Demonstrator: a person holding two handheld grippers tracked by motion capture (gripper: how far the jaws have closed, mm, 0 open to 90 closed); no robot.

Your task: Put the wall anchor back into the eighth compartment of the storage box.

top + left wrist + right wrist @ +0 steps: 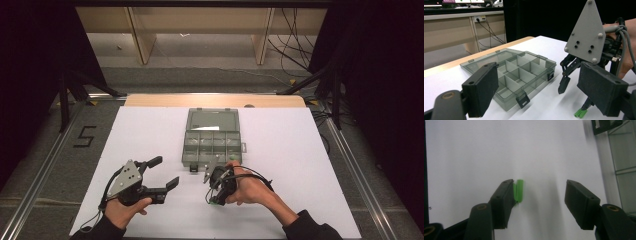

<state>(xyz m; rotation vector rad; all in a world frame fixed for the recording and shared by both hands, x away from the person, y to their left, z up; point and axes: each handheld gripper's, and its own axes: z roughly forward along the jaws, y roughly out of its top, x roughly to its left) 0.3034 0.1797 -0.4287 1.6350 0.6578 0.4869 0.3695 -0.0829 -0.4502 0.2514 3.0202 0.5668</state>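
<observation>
Two grippers over a white table [300,150], both with jaws apart. Right gripper [537,192] points down at the tabletop, just in front of the near edge of a clear compartment box [212,144]. Between its jaws lies a small green plastic piece [518,190], resting on the table and touching the inner face of the jaw seen at left in the right gripper view; the other jaw stands well clear of it, so nothing is clamped. From the left gripper view the same green piece [580,112] shows at the foot of the right gripper (grey three-cornered plate on top, cable trailing over the hand).

Left gripper [162,173] is held low, left of the box and near the other gripper, jaws wide open and holding nothing.

Box: lid swung fully back and lying flat on the table, dividers forming two rows of cells, dark latches on the near edge. Contents of the cells cannot be made out.
</observation>
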